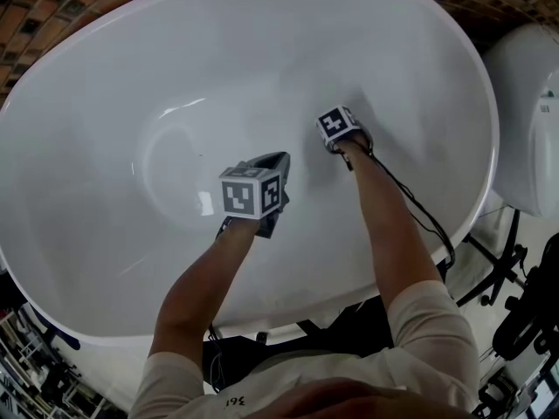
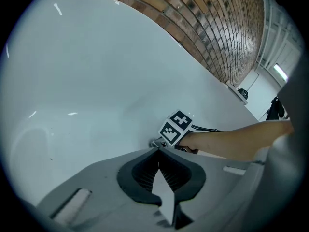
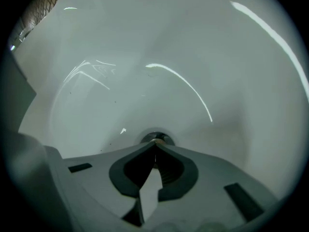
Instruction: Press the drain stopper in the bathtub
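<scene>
Drain stopper (image 3: 155,138) is a small round metal piece set low in the white floor of the bathtub (image 1: 218,68), at the deep end.

Right claw (image 3: 155,145) is directly at it. Its jaws are closed tight together w/ nothing btw them, and the tips meet the stopper's near edge. Can't tell from here if it is pushing down or only touching. From overhead the stopper itself is hidden under that claw; only its marker cube (image 1: 339,125) shows above the spot.

Left claw (image 2: 158,150) is near the stopper but clear of it. Its jaws are likewise closed together and empty, and they point roughly toward the stopper. Its own cube (image 1: 251,192) sits off to one side of the stopper, nearer the person.

A black cable (image 1: 424,221) leads from the claw on the stopper back along the bare forearm (image 1: 393,225) and over the tub rim. Both arms reach in from the rim w/ pale sleeves at the shoulders.

Further out from the stopper, past the far rim, there is a brick surface (image 1: 52,7). A white rounded fixture (image 1: 528,120) stands just outside the rim on the right claw's side.
</scene>
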Motion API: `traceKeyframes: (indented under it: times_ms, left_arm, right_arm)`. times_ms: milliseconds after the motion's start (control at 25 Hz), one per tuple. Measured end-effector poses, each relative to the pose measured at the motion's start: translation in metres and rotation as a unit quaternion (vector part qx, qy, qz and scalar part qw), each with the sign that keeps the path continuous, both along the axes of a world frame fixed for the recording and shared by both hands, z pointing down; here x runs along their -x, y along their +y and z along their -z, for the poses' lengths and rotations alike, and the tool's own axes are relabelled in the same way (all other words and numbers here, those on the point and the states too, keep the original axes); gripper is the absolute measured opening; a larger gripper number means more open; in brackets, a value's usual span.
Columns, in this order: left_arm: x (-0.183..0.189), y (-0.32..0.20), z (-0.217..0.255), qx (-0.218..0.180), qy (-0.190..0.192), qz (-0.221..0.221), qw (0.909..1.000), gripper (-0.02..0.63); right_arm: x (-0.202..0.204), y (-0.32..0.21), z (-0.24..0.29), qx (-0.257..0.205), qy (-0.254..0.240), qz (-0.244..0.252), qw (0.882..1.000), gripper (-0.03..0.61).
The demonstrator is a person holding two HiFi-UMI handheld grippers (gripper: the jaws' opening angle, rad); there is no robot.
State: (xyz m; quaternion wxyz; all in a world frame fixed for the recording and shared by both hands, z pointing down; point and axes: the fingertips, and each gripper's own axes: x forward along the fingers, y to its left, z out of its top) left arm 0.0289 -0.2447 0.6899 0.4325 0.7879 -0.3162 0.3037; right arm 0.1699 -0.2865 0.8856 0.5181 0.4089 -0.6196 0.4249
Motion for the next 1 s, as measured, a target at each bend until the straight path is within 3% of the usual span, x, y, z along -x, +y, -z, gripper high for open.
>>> traceKeyframes:
  times_ms: [520, 1000]
  left_arm:
    - [0.005, 0.005, 0.062, -0.026, 0.029, 0.027, 0.9989, 0.0]
    - [0.027, 0.022, 0.133, -0.078, 0.046, 0.076, 0.993, 0.0]
  right_arm:
    - [0.005, -0.006, 0.07, -0.038, 0.01, 0.008, 0.999, 0.017]
    - [0.002, -0.003, 0.158, -0.096, 0.025, 0.014, 0.995, 0.017]
